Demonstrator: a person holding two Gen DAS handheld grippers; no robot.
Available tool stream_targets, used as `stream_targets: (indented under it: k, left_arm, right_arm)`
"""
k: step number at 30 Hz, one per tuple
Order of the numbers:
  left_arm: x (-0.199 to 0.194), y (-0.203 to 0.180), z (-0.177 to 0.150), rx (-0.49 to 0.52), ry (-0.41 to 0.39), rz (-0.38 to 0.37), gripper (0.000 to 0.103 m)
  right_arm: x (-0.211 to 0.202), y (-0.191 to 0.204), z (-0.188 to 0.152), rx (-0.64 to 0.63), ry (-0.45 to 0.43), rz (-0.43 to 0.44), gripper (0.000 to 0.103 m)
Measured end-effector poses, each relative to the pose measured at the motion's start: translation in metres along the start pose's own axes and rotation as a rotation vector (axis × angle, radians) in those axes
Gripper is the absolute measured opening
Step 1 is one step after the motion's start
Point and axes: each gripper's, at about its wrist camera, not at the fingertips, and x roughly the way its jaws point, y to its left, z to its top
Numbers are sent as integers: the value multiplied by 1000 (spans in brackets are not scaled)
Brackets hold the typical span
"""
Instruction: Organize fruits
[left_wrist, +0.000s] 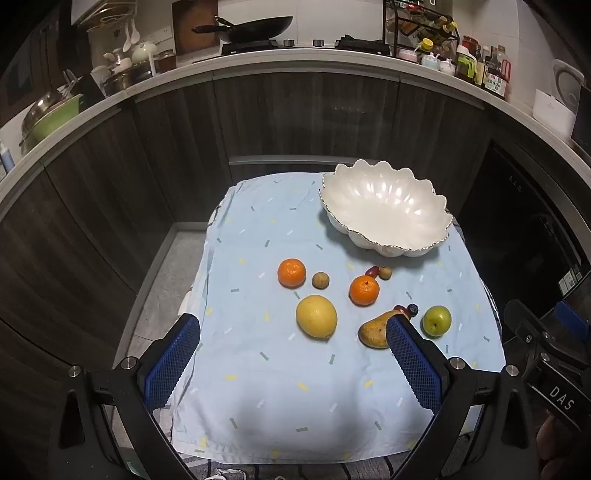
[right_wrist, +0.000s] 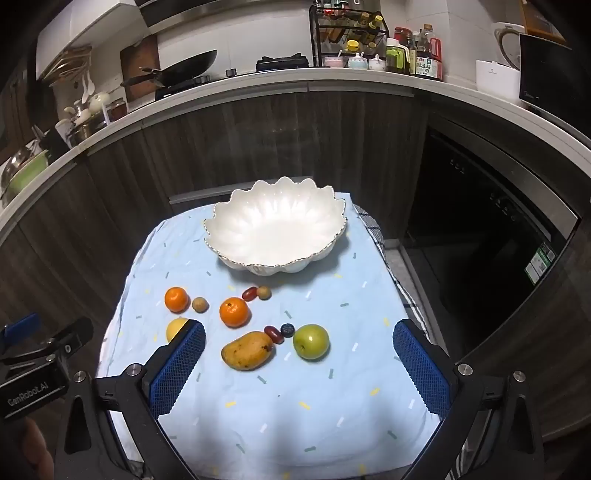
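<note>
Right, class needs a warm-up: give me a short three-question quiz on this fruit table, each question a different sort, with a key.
1. True or false: the white bowl already holds fruit.
2. How many oranges lie on the blue cloth?
3. Multiple choice: what lies nearest the green apple? A) the lemon B) the blueberry C) the wok

Key:
1. False; the bowl is empty, and all fruit lies on the cloth.
2. Two: one on the left, one nearer the middle.
3. B; the blueberry sits just left of the apple, beside the mango. Both the left gripper and the right gripper are open and hold nothing.
</note>
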Motion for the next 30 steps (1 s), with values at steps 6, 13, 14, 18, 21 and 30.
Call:
stream_targets:
  k: [6,13,14,18,21,30]
  left_arm:
    - [1,-4,2,11,2,-2,102]
    - [-5,-4,0,22,-14,-9,101]
    - [-5,-3,0,21,-14,-11,101]
    - [-9,-3,1,22,-24,-9,101]
    - [-11,-3,1,22,-30,-9,101]
    - [-13,-3,0,21,-31,-13,101]
  right_arm:
    - [-3,-1,0,-5,-11,0,103]
    - [-7,-3,0,5,-32,1,103]
    - [-8,-3,0,6,-35,2,103]
    - [-14,-3,1,6,-50,1,103]
    - [-18,-3,3,4,-58,0,103]
    - [-20,-4,3,5,-62,2,103]
